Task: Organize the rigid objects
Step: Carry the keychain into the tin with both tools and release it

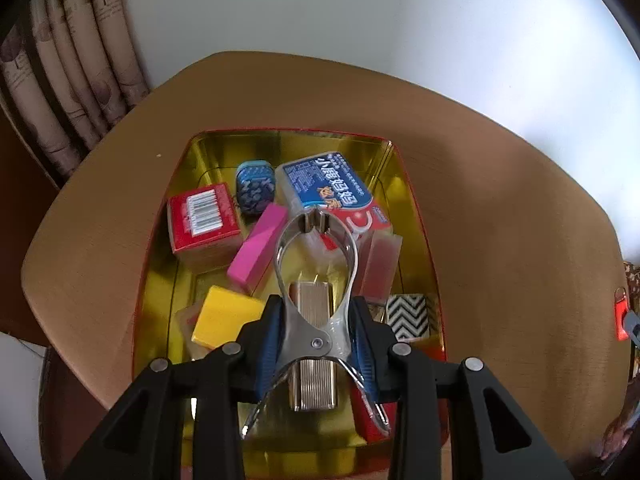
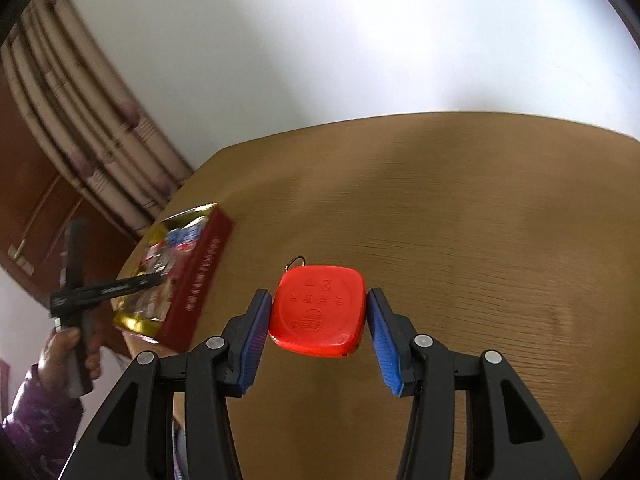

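My left gripper (image 1: 316,344) is shut on a large metal clip (image 1: 316,276) and holds it over a red tin box with a gold inside (image 1: 160,280). In the box lie a red carton (image 1: 202,220), a pink block (image 1: 258,254), a yellow block (image 1: 226,316), a blue toothpaste box (image 1: 324,184), a ribbed metal case (image 1: 312,304) and a zigzag tile (image 1: 408,314). In the right wrist view my right gripper (image 2: 318,320) stands around a red tape measure (image 2: 318,310) on the wooden table (image 2: 480,240). Its blue pads sit close at both sides, with a thin gap at each.
The red tin box (image 2: 192,284) stands at the table's left in the right wrist view, with the left gripper (image 2: 104,290) and the person's hand (image 2: 64,354) over it. Curtains (image 1: 72,72) and a white wall lie beyond the table. The tape measure (image 1: 621,316) shows at the left view's right edge.
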